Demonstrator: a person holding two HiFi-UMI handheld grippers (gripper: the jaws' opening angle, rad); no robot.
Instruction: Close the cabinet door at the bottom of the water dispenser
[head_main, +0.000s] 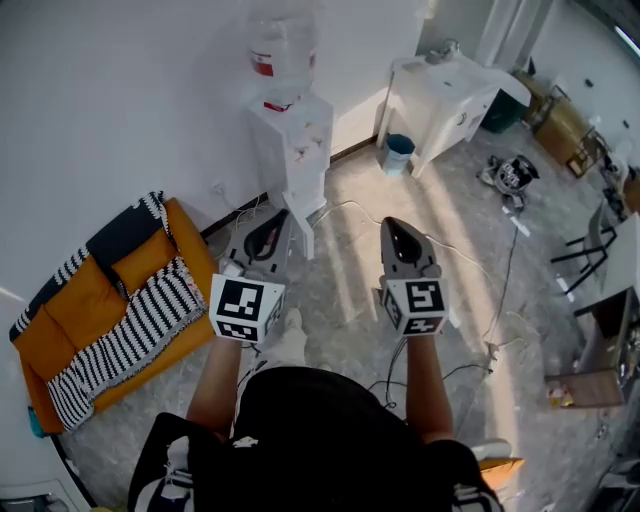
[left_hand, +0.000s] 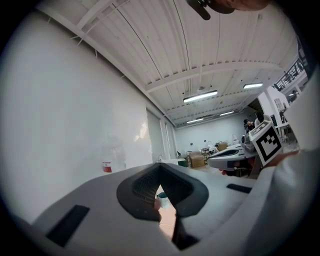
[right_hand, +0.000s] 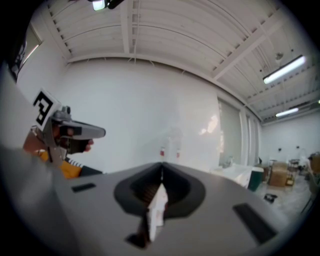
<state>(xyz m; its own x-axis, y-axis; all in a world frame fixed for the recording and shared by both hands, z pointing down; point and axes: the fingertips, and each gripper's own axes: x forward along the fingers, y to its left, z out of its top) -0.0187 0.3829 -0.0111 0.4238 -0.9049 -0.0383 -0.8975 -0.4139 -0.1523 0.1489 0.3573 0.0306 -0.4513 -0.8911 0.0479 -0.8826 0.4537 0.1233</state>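
Note:
A white water dispenser (head_main: 292, 140) with a clear bottle (head_main: 283, 42) on top stands against the far wall. At its foot, the cabinet door (head_main: 304, 228) juts out toward me, ajar. My left gripper (head_main: 268, 228) is shut and empty, its tip just left of that door. My right gripper (head_main: 397, 228) is also shut and empty, out over the floor to the right of the dispenser. In the right gripper view the jaws (right_hand: 161, 169) meet at the tips and the white dispenser (right_hand: 157, 210) shows below them. The left gripper's jaws (left_hand: 160, 167) also meet.
An orange cushion with a striped blanket (head_main: 110, 310) lies at the left. A white sink unit (head_main: 450, 95) and a teal bucket (head_main: 400, 150) stand right of the dispenser. Cables (head_main: 500, 270) trail over the marble floor, with chairs (head_main: 590, 260) at the right.

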